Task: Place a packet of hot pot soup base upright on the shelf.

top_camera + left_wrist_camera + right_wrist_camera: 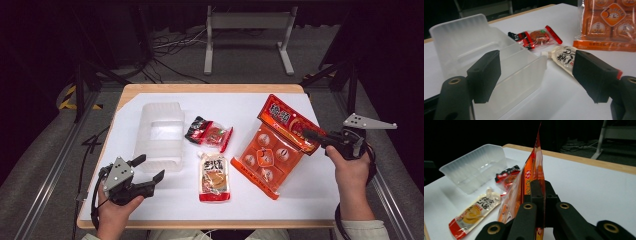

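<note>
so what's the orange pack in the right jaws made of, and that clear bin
orange pack: looks like thin glossy plastic film; it shines and flexes where the right gripper pinches it. Clear bin: seemingly stiff frosted translucent plastic, with ribbed walls you can see through.

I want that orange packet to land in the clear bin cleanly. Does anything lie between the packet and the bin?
Yes. The small red snack pack and the cream sauce pouch lie between the orange packet and the clear bin.

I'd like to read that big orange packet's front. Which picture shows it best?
The high view: the orange packet faces the camera, whole. The left gripper view catches its lower part. The right gripper view sees it edge-on, pinched in the right claw.
</note>
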A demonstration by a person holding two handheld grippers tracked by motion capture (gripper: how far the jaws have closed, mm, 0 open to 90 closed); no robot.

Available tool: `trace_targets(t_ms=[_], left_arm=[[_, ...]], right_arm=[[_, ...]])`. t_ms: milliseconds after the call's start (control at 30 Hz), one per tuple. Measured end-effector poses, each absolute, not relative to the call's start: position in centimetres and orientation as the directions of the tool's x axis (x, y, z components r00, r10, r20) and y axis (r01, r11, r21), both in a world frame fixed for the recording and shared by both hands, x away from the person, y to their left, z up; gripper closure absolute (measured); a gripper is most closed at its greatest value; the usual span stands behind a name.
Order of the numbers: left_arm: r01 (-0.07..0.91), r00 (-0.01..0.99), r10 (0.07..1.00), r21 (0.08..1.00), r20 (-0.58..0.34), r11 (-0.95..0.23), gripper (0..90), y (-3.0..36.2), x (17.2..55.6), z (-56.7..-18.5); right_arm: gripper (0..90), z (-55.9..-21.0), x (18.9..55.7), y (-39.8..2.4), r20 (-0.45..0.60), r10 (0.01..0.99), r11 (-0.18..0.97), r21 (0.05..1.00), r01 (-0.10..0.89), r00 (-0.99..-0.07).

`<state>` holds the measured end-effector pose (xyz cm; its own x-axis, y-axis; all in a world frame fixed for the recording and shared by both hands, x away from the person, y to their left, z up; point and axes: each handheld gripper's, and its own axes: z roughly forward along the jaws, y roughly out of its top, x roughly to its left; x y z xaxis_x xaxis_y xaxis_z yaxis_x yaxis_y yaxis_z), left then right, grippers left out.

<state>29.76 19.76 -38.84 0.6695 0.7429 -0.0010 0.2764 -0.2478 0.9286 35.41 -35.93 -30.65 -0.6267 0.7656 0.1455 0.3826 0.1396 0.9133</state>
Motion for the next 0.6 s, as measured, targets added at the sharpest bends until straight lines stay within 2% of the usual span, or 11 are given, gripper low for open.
trace_targets(t_ms=[167,300,600], left_arm=[[0.277,0.69,0.723,0.932,-0.024,-0.234,25.8,19.1,30.1,-38.8],[0.27,0.643,0.766,0.932,0.012,-0.241,28.3,18.5,30.2,-38.6],[0.283,0.717,0.694,0.937,-0.065,-0.205,32.8,17.4,31.3,-38.7]], right_arm=[[90.0,-29.4,34.6,-34.5,0.115,0.742,0.164,0.924,0.344,-0.661],[90.0,-28.5,34.0,-33.4,0.097,0.716,0.179,0.931,0.317,-0.691],[90.0,-26.9,32.8,-31.3,0.057,0.673,0.205,0.944,0.26,-0.737]])
